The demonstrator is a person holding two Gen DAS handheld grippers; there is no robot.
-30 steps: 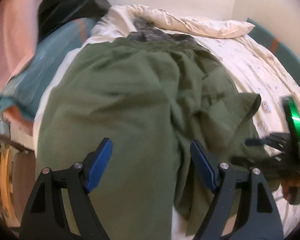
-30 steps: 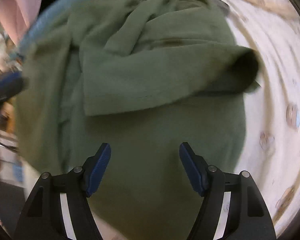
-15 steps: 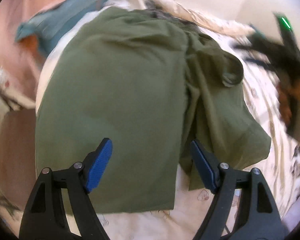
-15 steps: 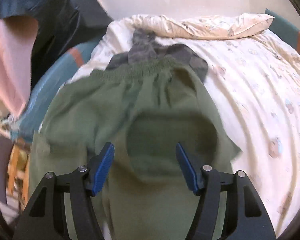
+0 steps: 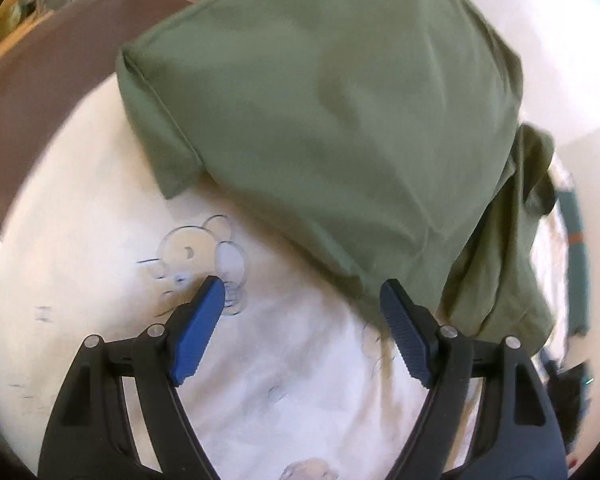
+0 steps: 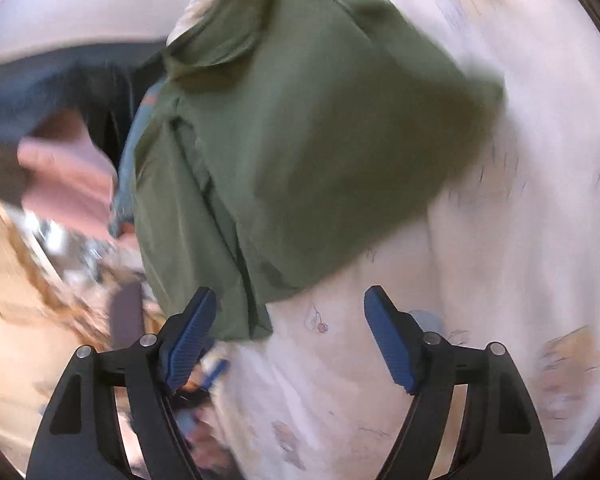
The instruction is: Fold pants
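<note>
With both sets of jaws spread and empty, the right opening, the green pants filling the upper frame could bunch unevenly on the bed if pinched through one layer only.

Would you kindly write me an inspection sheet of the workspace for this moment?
Surface: cream printed bedsheet, rumpled.
Job's things: green pants lying on the sheet, cuffs toward the cameras.
Clutter: pink cloth beside the bed; blurred.
Grippers: left hand-held gripper open over bare sheet, holding nothing; right hand-held gripper opening, a pant cuff edge between the jaws, not gripped.
Cables: nothing seen.
Surroundings: brown chair back, pale wall.
</note>
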